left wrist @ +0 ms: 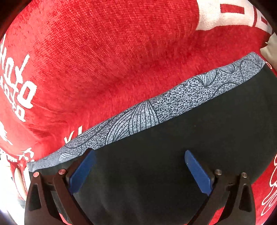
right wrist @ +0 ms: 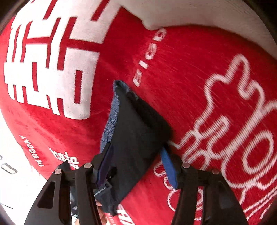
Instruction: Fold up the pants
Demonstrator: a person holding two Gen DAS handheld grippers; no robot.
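The pants are dark navy with a grey leaf-patterned band along one edge. They lie on a red blanket. In the left wrist view my left gripper is open, its blue pads spread over the dark cloth just short of the patterned band. In the right wrist view my right gripper is open, and a folded part of the pants lies between its blue fingers, with the patterned side showing on the left.
The red blanket with white lettering and a large white block character covers the surface. A white cloth or pillow lies at the far edge. A pale floor shows at the left.
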